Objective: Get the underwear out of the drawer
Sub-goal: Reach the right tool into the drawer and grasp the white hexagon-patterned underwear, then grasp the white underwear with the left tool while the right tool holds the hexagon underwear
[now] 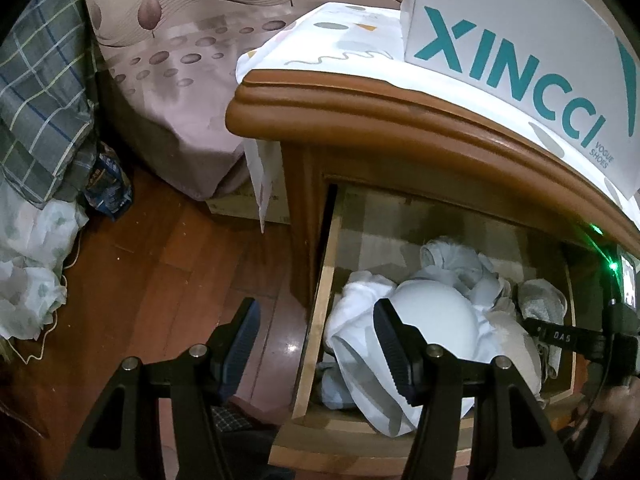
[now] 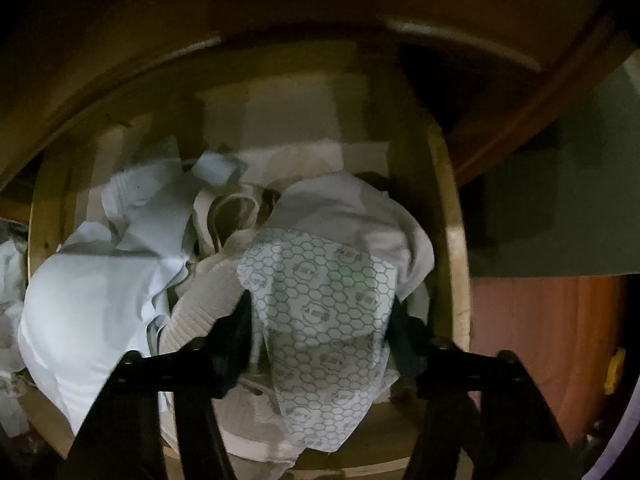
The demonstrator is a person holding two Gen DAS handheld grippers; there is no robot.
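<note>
We see the wooden drawer [image 1: 316, 320] pulled out of the nightstand [image 1: 360, 100], with a heap of pale underwear [image 1: 436, 320] lying inside it. Our left gripper [image 1: 316, 352] hovers above the drawer's left wall with its 2 fingers spread and nothing between them: 1 finger hangs over the wooden floor [image 1: 160, 272], the other over the heap. On the nightstand stands a white shoe box [image 1: 520, 40], and a bed [image 1: 180, 60] lies at the far left. In the right wrist view, our right gripper [image 2: 320, 320] points down into the drawer [image 2: 452, 240], its fingers pinching a white hexagon-printed piece [image 2: 324, 304] at the right of the pile.
</note>
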